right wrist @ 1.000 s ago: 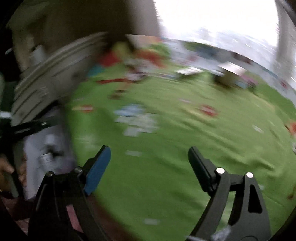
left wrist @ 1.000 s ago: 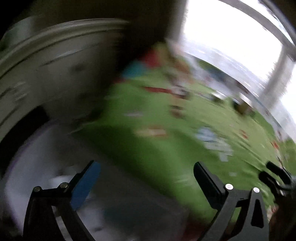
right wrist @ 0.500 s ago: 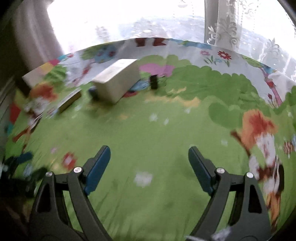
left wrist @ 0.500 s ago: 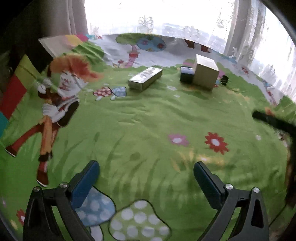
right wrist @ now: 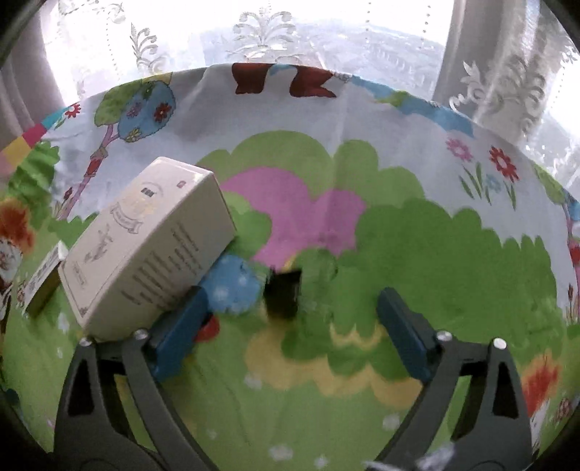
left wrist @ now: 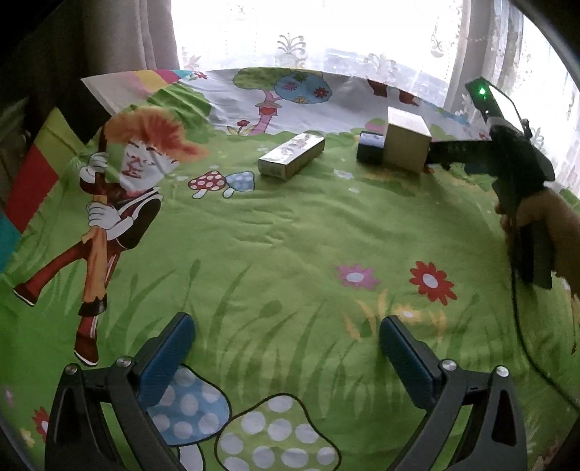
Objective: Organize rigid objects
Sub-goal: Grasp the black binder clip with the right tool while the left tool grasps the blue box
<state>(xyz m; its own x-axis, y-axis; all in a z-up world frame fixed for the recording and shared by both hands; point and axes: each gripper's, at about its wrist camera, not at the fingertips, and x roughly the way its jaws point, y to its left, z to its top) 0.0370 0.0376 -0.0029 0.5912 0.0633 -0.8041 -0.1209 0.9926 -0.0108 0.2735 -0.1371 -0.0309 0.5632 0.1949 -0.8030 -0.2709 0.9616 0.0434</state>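
Observation:
Three boxes lie at the far side of a cartoon-printed green sheet (left wrist: 290,235): a long silver box (left wrist: 291,155), a small dark blue box (left wrist: 369,146) and a cream box (left wrist: 406,143). My left gripper (left wrist: 286,326) hangs open over the grass print, well short of them, with nothing between its fingers. My right gripper (right wrist: 291,295) is open and its jaws are widening. A small black object (right wrist: 284,293) lies between its fingertips, clear of both pads. The cream box (right wrist: 145,246) sits right beside its left finger (right wrist: 181,326). The long silver box (right wrist: 43,279) shows at the far left.
A person's hand (left wrist: 551,232) holds the right gripper (left wrist: 446,154) at the right of the left wrist view, with a cable trailing down. Lace curtains and a bright window (right wrist: 272,32) stand behind the sheet's far edge. A dark curtain (left wrist: 127,43) hangs at the back left.
Both views swung round from a blur onto the sheet. The left gripper then held still. The right gripper closed in on the cream box and black object, and its jaws widened.

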